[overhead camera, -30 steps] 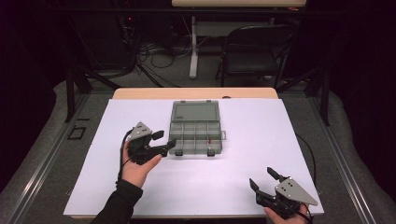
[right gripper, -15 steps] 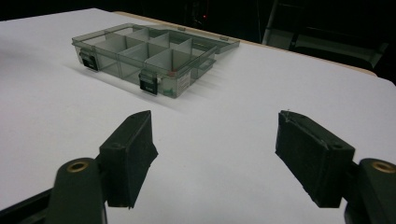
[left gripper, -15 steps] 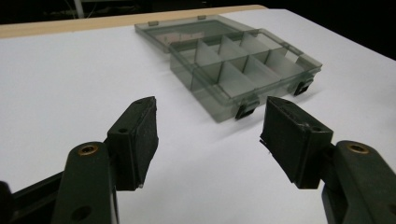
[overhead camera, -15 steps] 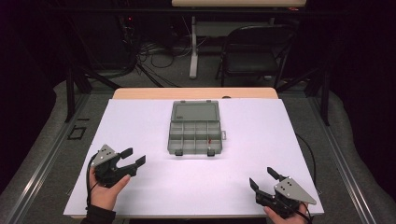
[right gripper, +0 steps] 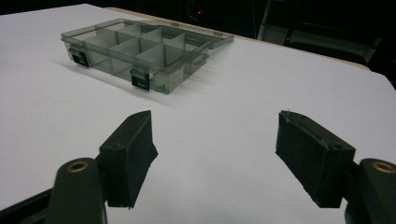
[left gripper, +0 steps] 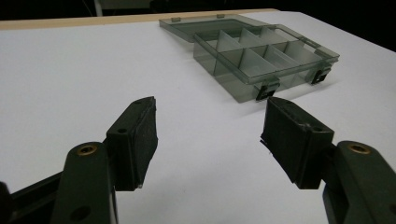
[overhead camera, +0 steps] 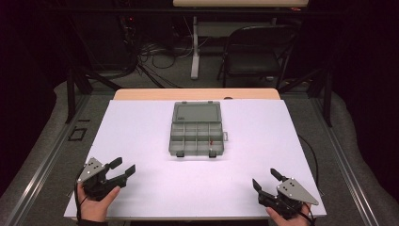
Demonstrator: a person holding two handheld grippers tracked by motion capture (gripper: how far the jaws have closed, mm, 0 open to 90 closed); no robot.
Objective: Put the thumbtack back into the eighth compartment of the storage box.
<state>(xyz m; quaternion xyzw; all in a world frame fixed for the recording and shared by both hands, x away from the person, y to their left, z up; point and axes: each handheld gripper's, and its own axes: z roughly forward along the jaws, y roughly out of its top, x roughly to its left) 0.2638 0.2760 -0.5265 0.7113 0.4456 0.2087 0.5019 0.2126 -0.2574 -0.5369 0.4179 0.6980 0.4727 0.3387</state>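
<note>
- My left claw (overhead camera: 123, 168) sits at the near left corner of the table (overhead camera: 141, 122), held in my left hand (overhead camera: 96, 200) — jaws spread wide, nothing between them.
- In the left gripper view the same claw (left gripper: 209, 135) shows bare white table between its pads (left gripper: 144, 135).
- The box (overhead camera: 196, 135) lies ahead of my left claw and off to its right, well apart from it, lid open and laid flat on the far side.
- Its compartments face up; a small red bit (overhead camera: 211, 141) lies in one on the right side — too small to tell what it is.
- From my right claw (overhead camera: 266, 179) the box is ahead and to the left, well apart.
- That claw rests at the near right corner, jaws also spread and holding nothing.
- In the right gripper view the claw (right gripper: 215, 140) frames bare table, with the box (right gripper: 140, 49) beyond its left jaw, two latches (right gripper: 140, 80) facing me.
</note>
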